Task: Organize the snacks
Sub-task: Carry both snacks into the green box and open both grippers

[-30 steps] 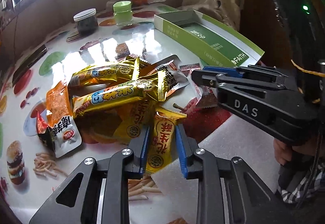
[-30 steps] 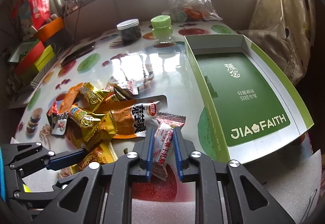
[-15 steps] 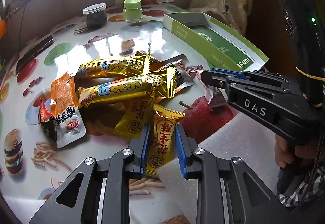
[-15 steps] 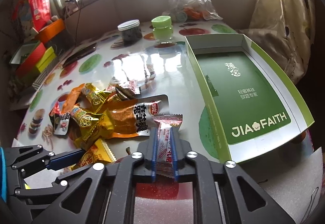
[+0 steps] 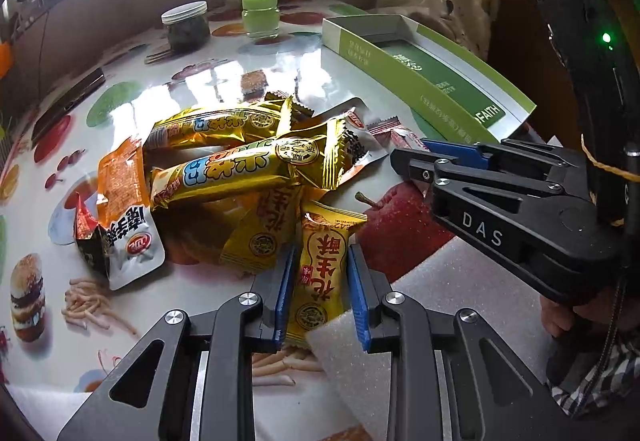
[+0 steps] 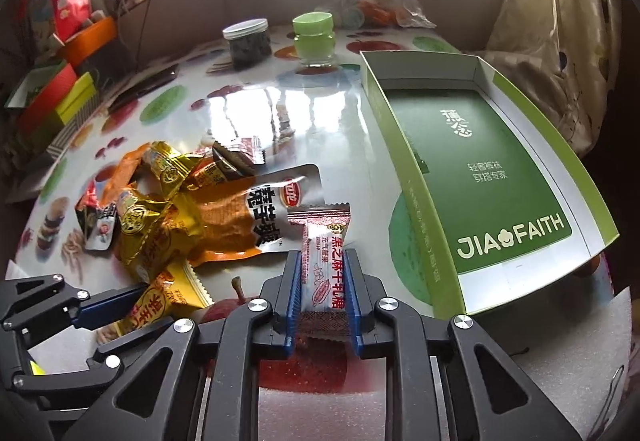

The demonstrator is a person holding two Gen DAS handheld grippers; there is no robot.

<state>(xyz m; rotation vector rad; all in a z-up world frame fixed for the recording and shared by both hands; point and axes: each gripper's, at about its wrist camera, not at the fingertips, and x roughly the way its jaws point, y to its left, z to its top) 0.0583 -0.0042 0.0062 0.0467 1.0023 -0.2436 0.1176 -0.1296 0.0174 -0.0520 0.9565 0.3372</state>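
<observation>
**Listener:** What is in front of you, biggest thing first?

**Operator:** A glossy table printed with fruit and fast-food pictures (image 6: pixel 248 113). On it, from my right wrist camera, a long shallow green-and-white cardboard box (image 6: pixel 404 177) lies open and empty at about two o'clock, its long axis running away from me. At ten o'clock sits a loose heap of gold and orange foil snack packets (image 6: pixel 160 209).

**Listener:** And your tools?

**Operator:** My right gripper (image 6: pixel 323 297) has a slim red-and-white candy wrapper (image 6: pixel 320 253) between its blue pads, and both pads press its long edges. The jaws have just been closing a little on it. The wrapper points straight ahead, toward twelve o'clock, in line with the fingers.

My left gripper (image 5: pixel 318 291) is nearly closed around a small yellow packet with red characters (image 5: pixel 322 261). That packet also lies lengthwise between the pads, which appear to touch its sides, at the near edge of the heap.

**Listener:** Which hand is nearer the box?

**Operator:** The right, I judge. The box's near long wall is just beside the candy, to its right. So the coming move looks like a short carry rightward over that wall. The left packet would have to cross past the right tool.
</observation>
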